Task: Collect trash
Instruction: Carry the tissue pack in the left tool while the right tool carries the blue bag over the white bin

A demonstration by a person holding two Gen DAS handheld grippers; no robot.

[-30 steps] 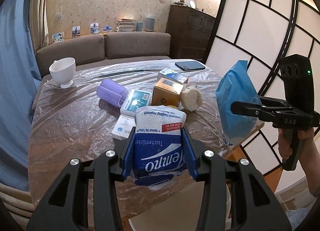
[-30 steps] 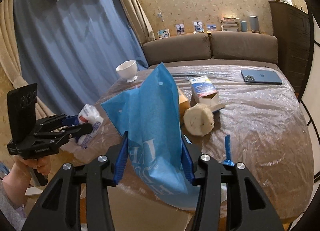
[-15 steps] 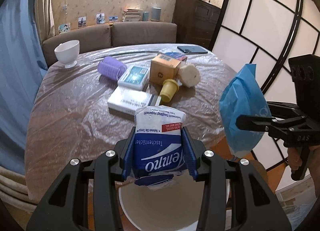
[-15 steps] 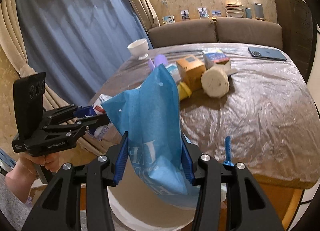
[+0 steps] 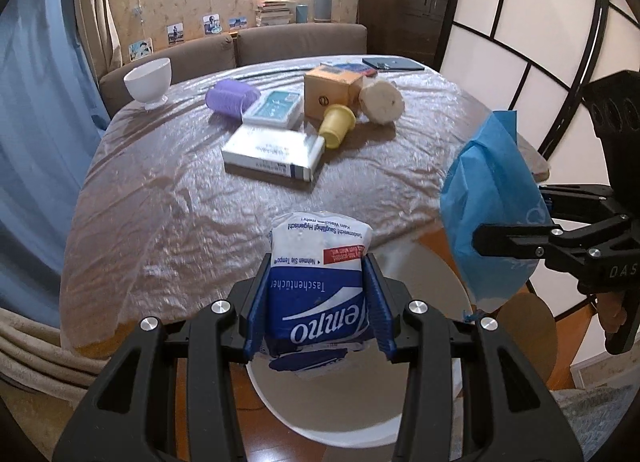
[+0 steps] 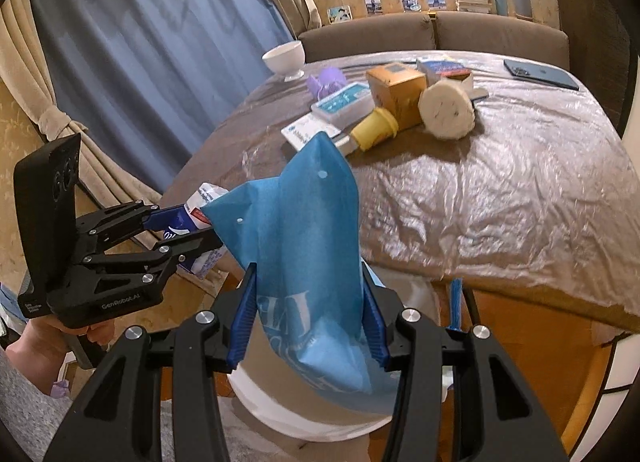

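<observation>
Tissue pack [image 5: 318,286] is sitting clamped between the left gripper [image 5: 318,302] pads, hanging over the white bin [image 5: 360,414] just off the table [image 5: 160,202] edge. Right gripper [image 6: 306,322] is pinching the blue bag [image 6: 304,246] tight, also over the bin.

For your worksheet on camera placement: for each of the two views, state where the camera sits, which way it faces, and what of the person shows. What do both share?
Left wrist: on the left gripper, facing down past its tissue pack across the table; the right hand's fingers show.
Right wrist: on the right gripper, facing past its blue bag; the left hand shows.
Shared: white bowl, yellow cup.
</observation>
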